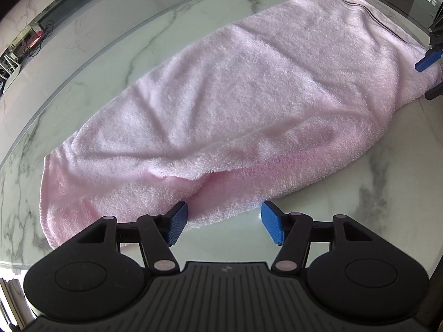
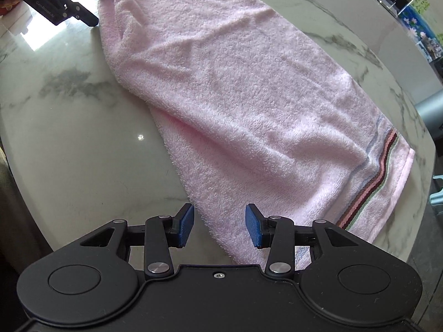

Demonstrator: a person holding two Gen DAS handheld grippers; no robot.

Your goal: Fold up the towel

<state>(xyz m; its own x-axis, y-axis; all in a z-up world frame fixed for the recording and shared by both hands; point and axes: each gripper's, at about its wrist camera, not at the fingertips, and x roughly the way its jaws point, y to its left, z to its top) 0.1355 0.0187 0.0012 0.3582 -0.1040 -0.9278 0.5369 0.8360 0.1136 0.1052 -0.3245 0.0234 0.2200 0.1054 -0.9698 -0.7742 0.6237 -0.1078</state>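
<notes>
A pink terry towel (image 1: 235, 105) lies folded lengthwise on a white marble table (image 1: 373, 182), with a striped band at one short end (image 2: 376, 182). My left gripper (image 1: 224, 225) is open just in front of the towel's near long edge, its blue pads on either side of that edge. My right gripper (image 2: 218, 225) is open too, straddling the towel's near corner by the striped end. In the left wrist view the right gripper (image 1: 430, 61) shows at the far right edge. In the right wrist view the left gripper (image 2: 94, 2) sits at the towel's far end.
The table's rounded edge (image 1: 83, 63) curves behind the towel. A dark shelf with cables (image 1: 36, 38) stands beyond it on the left. Bare marble (image 2: 69, 127) lies to the left of the towel in the right wrist view.
</notes>
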